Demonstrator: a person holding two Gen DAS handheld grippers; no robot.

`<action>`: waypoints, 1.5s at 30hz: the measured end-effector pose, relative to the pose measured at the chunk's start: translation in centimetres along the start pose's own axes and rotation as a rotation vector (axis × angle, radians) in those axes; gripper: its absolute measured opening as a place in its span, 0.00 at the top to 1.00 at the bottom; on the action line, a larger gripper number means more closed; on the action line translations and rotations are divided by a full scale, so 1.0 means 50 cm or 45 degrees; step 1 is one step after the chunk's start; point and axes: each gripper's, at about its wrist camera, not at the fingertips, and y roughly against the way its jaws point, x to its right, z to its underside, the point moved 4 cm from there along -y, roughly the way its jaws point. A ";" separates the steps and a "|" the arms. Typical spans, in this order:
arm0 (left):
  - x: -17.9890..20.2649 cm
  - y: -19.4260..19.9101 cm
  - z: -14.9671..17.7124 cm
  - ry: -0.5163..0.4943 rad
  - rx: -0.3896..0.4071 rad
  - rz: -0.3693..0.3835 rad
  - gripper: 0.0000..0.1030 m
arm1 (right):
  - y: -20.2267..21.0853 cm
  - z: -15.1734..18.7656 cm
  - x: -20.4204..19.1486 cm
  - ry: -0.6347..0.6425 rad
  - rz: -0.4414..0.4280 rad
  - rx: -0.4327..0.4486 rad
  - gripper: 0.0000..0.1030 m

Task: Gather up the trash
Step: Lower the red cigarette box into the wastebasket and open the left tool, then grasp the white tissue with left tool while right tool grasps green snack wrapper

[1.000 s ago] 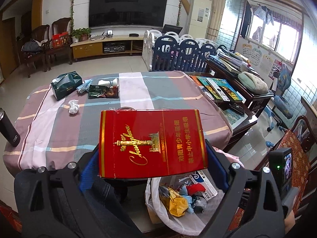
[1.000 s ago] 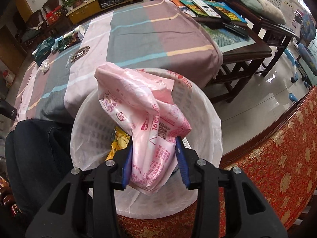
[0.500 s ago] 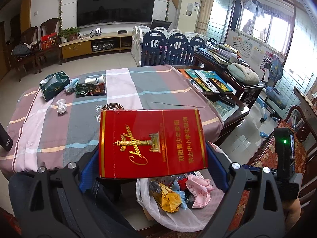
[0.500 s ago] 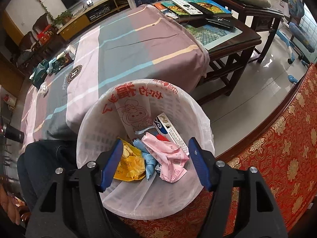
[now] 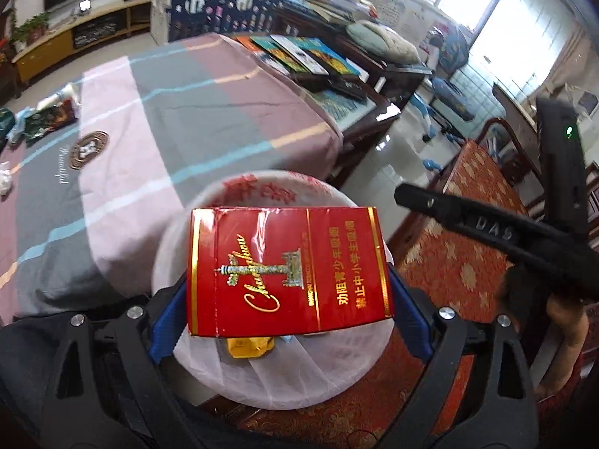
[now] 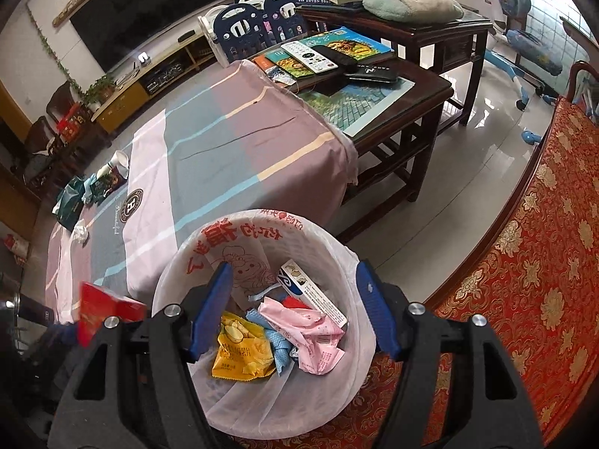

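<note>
Left wrist view: one red cigarette carton, clamped between the blue pads of the left gripper, directly above one white-lined waste bin. Right wrist view: same carton at the bin's left edge; right gripper spread wide above the bin, jaws just opened, nothing between them. Inside the bin: one pink wrapper, one yellow snack packet, one white box, blue scraps. Beyond, one table under a striped cloth, with one green pack and one crumpled tissue.
</note>
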 end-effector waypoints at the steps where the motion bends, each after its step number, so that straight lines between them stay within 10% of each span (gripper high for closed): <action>1: 0.006 -0.027 0.003 -0.018 -0.056 0.011 0.09 | 0.002 -0.001 0.001 -0.005 -0.001 0.004 0.35; 6: -0.015 -0.073 0.017 0.028 -0.150 -0.042 0.07 | -0.001 0.000 0.003 0.000 -0.003 0.006 0.34; 14: -0.121 -0.024 0.007 0.301 -0.024 -0.024 0.04 | -0.018 0.016 -0.023 0.023 -0.028 -0.032 0.34; 23: -0.311 0.063 0.014 0.621 0.156 -0.269 0.04 | -0.036 0.031 -0.052 0.071 -0.053 -0.044 0.34; 27: -0.349 0.093 0.027 0.615 0.217 -0.384 0.04 | 0.022 0.023 -0.091 0.101 -0.129 0.227 0.32; 32: -0.386 0.111 0.031 0.628 0.269 -0.440 0.04 | 0.058 0.015 -0.176 0.306 -0.097 0.440 0.07; 45: -0.674 0.138 0.038 0.862 0.331 -0.668 0.04 | -0.114 0.028 -0.328 0.322 -0.333 -0.003 0.06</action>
